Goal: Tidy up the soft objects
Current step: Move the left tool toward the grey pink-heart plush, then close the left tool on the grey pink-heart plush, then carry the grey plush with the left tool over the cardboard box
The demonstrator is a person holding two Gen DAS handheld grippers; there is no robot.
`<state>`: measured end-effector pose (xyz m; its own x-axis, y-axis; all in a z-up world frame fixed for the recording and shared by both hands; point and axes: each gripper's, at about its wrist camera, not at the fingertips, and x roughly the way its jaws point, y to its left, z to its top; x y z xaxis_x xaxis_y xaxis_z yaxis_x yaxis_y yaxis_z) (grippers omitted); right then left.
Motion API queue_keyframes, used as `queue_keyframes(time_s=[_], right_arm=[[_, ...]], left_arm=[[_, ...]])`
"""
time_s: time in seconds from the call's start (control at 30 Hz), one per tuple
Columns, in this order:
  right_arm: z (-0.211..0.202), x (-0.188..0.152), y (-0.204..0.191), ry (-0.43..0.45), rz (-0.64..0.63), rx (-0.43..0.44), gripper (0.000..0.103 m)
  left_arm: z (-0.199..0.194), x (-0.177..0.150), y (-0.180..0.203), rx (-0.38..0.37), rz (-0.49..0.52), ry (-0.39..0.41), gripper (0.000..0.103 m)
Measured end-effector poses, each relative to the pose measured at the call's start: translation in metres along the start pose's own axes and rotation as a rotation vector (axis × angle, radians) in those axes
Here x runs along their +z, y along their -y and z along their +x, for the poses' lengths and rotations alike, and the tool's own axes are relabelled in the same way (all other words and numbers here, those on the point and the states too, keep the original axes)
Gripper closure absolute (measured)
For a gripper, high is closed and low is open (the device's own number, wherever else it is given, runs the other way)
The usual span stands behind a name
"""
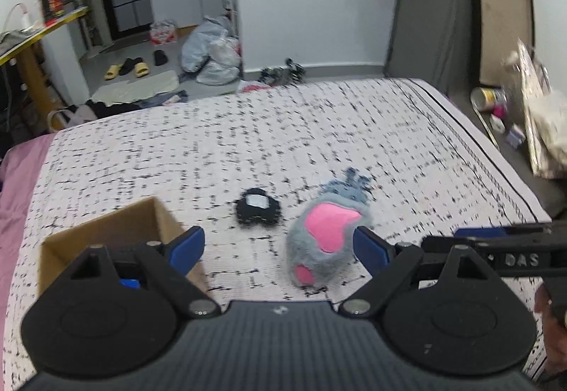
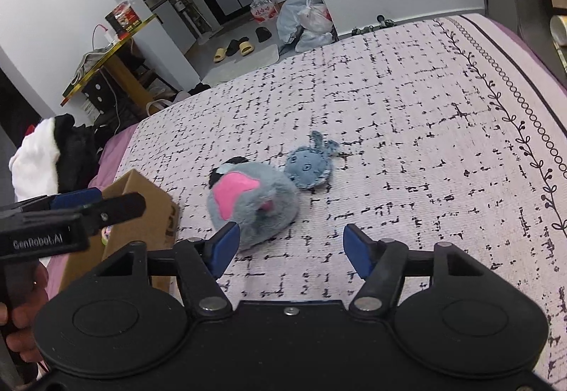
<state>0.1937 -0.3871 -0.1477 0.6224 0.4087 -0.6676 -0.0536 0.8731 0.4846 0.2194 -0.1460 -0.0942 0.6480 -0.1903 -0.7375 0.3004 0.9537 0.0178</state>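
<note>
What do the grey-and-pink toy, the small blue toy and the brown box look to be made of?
Grey-and-pink toy: long-pile plush, fuzzy outline; the pink patches look smoother, probably felt or short fleece. Small blue toy: flatter fabric, likely felt or denim-like cloth, with frayed edges and visible stitching. Brown box: matte corrugated cardboard, judging by its plain brown walls and thick cut edges. All lie on the woven-looking bed cover.

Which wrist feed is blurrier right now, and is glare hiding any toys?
Left wrist view: motion-smeared, the grey-pink plush and black plush look soft. Right wrist view: sharper, stitching on the blue plush reads clearly. No glare on either; both bend at the edges.
</note>
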Motion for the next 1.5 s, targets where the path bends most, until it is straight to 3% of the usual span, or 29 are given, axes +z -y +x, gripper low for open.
queue_keyframes(time_s=[0.07, 0.4, 0.53, 0.7, 1.0, 1.17, 1.5], right_arm=[[0.007, 0.001, 0.008, -0.016, 0.013, 0.002, 0.046], [0.032, 0.002, 0.038, -0.048, 0.057, 0.024, 0.052], [0.036, 0.003, 0.045, -0.053, 0.059, 0.035, 0.053], [0.042, 0.002, 0.051, -0.066, 0.069, 0.045, 0.053], [0.057, 0.009, 0.041, -0.073, 0.082, 0.102, 0.053], [0.071, 0.013, 0.034, -0.081, 0.131, 0.151, 0.053], [0.074, 0.019, 0.008, -0.070, 0.152, 0.206, 0.054]], left_arm=[[0.008, 0.000, 0.008, -0.011, 0.032, -0.013, 0.014], [0.047, -0.005, 0.050, -0.039, 0.211, -0.076, 0.020], [0.067, -0.006, 0.056, -0.029, 0.215, -0.128, 0.032], [0.086, -0.005, 0.060, 0.006, 0.219, -0.152, 0.034], [0.098, 0.002, 0.042, 0.068, 0.142, -0.171, 0.052], [0.092, 0.007, 0.023, 0.048, 0.028, -0.153, 0.070], [0.073, 0.009, -0.002, -0.065, -0.148, -0.146, 0.074]])
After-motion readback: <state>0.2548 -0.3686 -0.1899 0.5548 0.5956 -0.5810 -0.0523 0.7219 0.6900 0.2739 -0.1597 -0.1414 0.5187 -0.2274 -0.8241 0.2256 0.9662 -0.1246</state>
